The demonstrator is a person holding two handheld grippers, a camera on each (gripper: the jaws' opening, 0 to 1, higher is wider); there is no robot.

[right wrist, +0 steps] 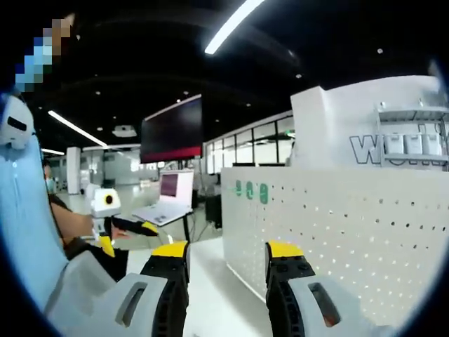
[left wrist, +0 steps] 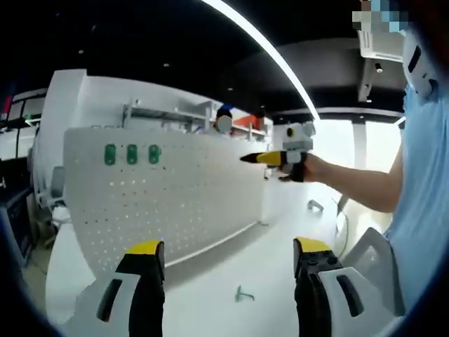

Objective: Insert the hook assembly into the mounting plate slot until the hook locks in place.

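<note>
In the left gripper view, a white pegboard (left wrist: 168,196) stood upright on the white table (left wrist: 231,312), with 3 green hooks (left wrist: 132,154) in a row near its upper left corner. Nearer the camera, the left gripper (left wrist: 229,261) had its 2 yellow-tipped jaws well apart with nothing between them. On the table between the jaws lay a small grey hook piece (left wrist: 243,295), apart from both jaws and just in front of the pegboard's foot. Further right, the right gripper (left wrist: 254,159) was held in a hand (left wrist: 309,168) up near the pegboard's right end; its yellow tips looked close together, though whether they gripped anything could not be told. In the right gripper view, the left gripper (right wrist: 144,227) came in from the left, beside a blue sleeve (right wrist: 28,232). The right gripper's own jaws stood apart and empty, and the pegboard with its green hooks (right wrist: 251,190) ran off to the right.
</note>
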